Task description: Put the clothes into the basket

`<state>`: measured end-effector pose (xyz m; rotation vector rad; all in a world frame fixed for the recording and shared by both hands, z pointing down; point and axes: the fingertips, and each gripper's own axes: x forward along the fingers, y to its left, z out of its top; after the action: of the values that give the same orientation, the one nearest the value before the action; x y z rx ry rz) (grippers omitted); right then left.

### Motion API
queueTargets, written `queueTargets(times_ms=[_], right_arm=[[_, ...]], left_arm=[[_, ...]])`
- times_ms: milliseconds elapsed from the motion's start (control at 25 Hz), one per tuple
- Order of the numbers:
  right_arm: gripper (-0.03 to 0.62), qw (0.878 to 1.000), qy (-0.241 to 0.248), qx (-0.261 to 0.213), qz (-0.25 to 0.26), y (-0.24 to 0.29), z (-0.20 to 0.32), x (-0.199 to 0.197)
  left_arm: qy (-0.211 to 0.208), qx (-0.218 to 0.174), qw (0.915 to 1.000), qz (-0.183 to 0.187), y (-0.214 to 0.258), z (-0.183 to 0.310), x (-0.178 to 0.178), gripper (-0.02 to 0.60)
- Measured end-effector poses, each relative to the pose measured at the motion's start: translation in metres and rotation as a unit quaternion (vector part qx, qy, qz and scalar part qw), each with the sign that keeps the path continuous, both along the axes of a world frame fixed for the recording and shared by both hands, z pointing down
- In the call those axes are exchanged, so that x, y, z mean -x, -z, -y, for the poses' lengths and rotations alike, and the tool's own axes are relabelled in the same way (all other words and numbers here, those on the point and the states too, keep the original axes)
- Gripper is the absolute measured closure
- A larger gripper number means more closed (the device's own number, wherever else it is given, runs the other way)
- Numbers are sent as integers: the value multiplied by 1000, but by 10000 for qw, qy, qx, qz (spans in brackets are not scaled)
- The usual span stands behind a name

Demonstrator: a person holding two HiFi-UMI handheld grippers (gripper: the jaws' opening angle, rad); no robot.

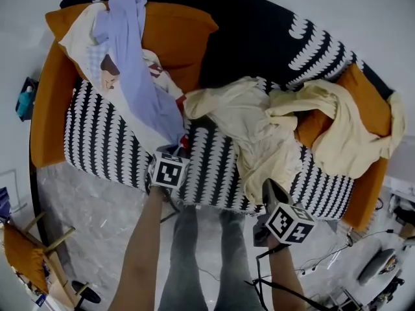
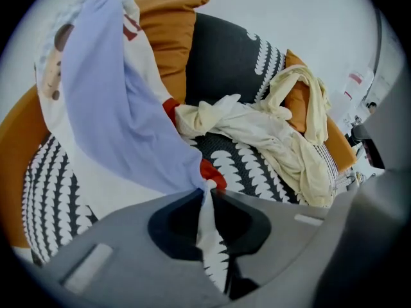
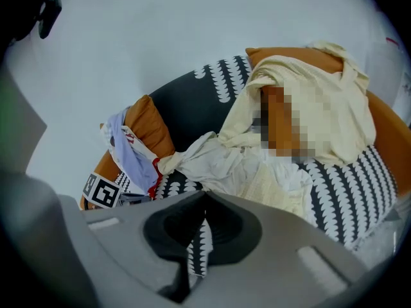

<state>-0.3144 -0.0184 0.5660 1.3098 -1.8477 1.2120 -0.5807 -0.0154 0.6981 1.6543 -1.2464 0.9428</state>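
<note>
A lavender and white garment (image 1: 139, 76) hangs down the sofa's left side from an orange cushion. My left gripper (image 1: 179, 151) is shut on its lower edge; the left gripper view shows the lavender cloth (image 2: 122, 120) pinched at the tips (image 2: 207, 186). A cream garment (image 1: 253, 128) lies crumpled on the middle of the seat and droops over the front. My right gripper (image 1: 267, 188) is at that drooping end with its jaws together (image 3: 205, 194). The cream cloth (image 3: 225, 165) lies just beyond the tips, and I cannot tell whether any is pinched. No basket is in view.
A pale yellow garment (image 1: 343, 128) is draped over the right orange cushion (image 1: 311, 125). The sofa (image 1: 117, 148) has a black-and-white patterned cover. The person's legs (image 1: 201, 264) stand on the marble floor. A wooden chair (image 1: 29, 254) is at lower left, cables (image 1: 324, 258) at lower right.
</note>
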Motion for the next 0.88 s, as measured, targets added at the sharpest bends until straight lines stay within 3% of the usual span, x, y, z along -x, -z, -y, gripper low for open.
queueTargets(times_ms=[320,520,880], right_arm=[[591,9985,67,-424,339,56,13,20],[591,9964,-33,-695,479,122,23,24],[591,9883,10,-1359,698,228,52,36]], left_arm=[[394,-845,9953,-257,104,7,1,545],[795,-1155,9888,-515,189,-8,0,544],[824,-2070,9712,-850,332,14,6,545]])
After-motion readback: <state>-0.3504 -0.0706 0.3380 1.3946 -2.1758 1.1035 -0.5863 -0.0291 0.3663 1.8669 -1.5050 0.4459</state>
